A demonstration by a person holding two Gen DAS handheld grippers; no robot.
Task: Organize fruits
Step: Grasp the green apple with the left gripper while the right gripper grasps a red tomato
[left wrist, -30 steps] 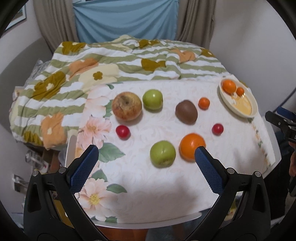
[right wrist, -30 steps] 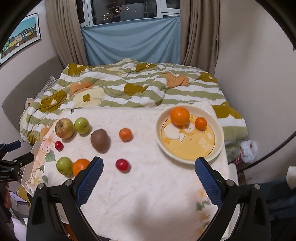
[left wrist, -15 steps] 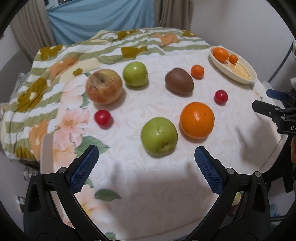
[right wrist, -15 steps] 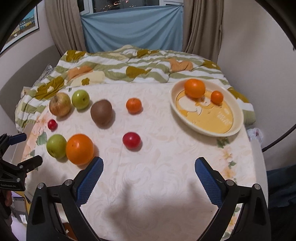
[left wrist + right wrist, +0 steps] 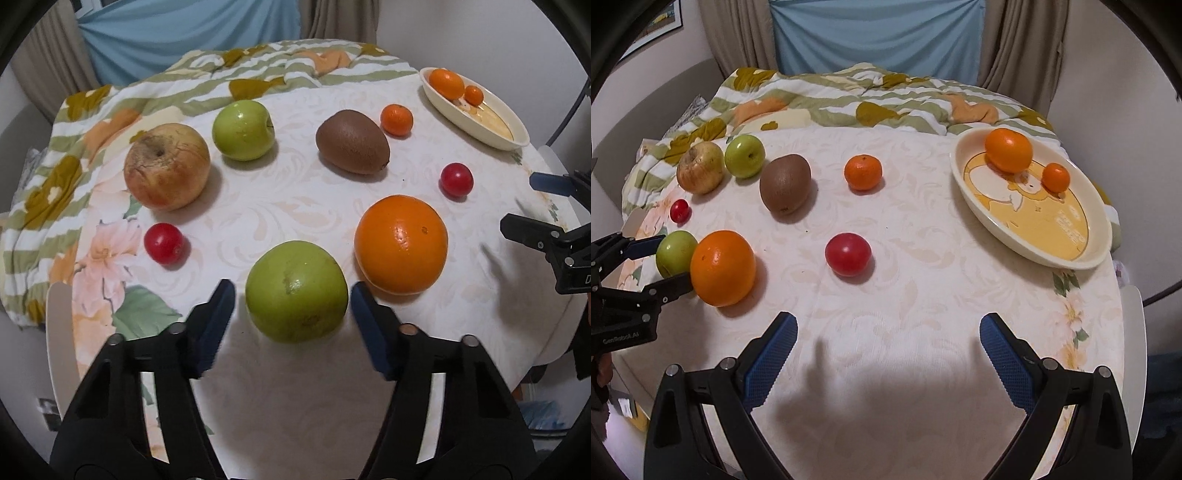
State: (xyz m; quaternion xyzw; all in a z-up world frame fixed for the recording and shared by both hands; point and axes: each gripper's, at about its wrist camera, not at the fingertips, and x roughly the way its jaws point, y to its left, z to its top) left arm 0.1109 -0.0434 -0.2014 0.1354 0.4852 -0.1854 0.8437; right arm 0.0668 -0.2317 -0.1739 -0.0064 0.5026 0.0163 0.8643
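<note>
now narrower left tongs (image 5: pixel 292 295) around green apple (image 5: pixel 296 291)

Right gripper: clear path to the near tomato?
Probably yes. The right gripper is open, and only bare cloth lies between it and the tomato; the orange sits off to the side.

Left hand-held gripper (image 5: pixel 670 258) body reads "GenRobot.AI"; plate (image 5: pixel 1030 254) print too blurry.

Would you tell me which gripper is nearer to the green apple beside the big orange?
Left. The left gripper straddles the green apple, jaws closing; the right gripper hangs over bare cloth, apart.
</note>
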